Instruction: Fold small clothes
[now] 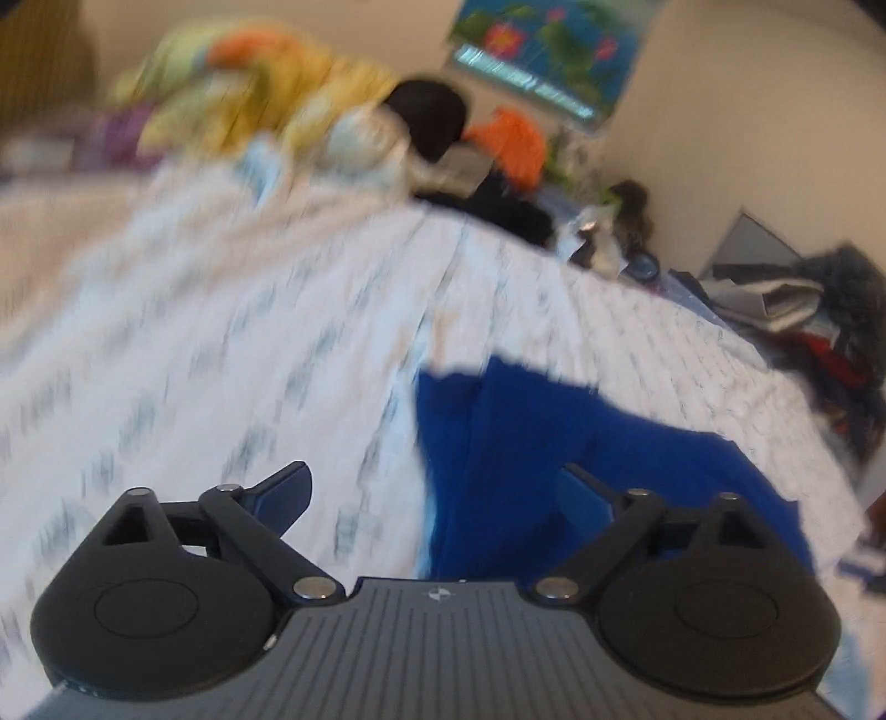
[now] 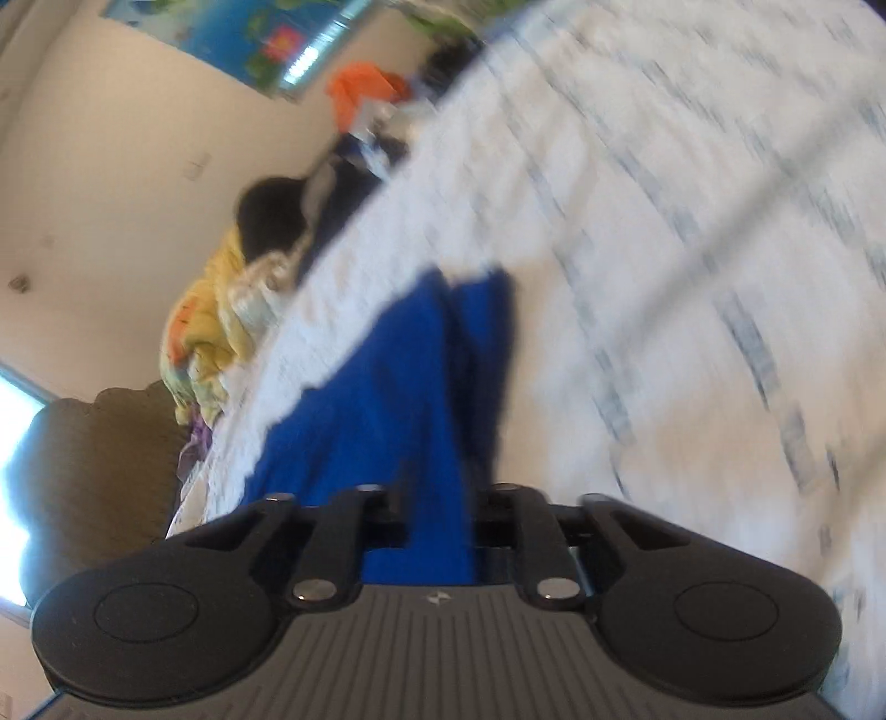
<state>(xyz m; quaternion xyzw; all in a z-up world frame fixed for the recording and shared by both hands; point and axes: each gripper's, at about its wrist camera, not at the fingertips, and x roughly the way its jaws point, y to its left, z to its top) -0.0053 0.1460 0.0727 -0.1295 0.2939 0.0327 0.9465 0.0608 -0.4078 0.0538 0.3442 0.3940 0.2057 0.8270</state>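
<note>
A small bright blue garment [image 1: 559, 443] lies on the white patterned bedsheet [image 1: 249, 332]. My left gripper [image 1: 437, 487] is open just above the sheet, its right finger over the garment's near edge and its left finger over bare sheet. In the right wrist view the same blue garment [image 2: 398, 387] runs away from me across the tilted bed. My right gripper [image 2: 440, 498] is shut on the blue garment's near end, with cloth pinched between the fingers. Both views are blurred by motion.
A heap of yellow, orange and black clothes [image 1: 310, 111] lies at the far side of the bed. More dark clothes [image 1: 803, 310] are piled at the right. A colourful poster [image 1: 554, 50] hangs on the wall. The sheet [image 2: 692, 277] stretches wide to the right.
</note>
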